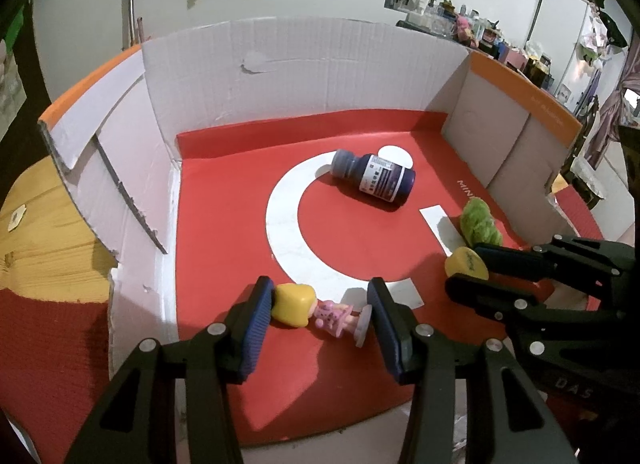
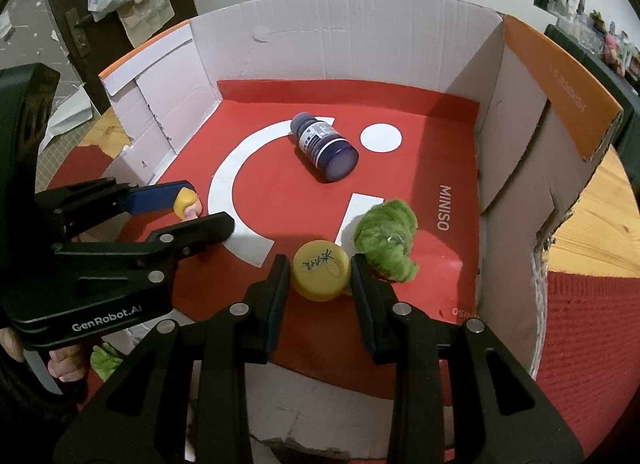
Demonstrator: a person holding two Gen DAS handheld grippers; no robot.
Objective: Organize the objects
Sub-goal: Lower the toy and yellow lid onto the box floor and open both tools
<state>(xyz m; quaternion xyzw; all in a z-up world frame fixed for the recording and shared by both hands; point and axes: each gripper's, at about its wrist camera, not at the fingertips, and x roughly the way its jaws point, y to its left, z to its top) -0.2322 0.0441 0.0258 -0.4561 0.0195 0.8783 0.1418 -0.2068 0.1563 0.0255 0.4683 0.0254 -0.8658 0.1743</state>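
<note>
We hold a light, hard doll lengthwise in the left tongs near the box's front edge, while the right tongs pinch a smooth, possibly slippery yellow cap by its sides

One doll figure, one dark bottle, one yellow container, one green plush, one cardboard box.

Left wrist view looks steeply down along its own fingers into the open cardboard box, close over the near edge, left of the blue bottle. Right wrist view does likewise, nearer the box's right wall. Both share the box's red floor, the bottle, and each other's fingers.
</note>
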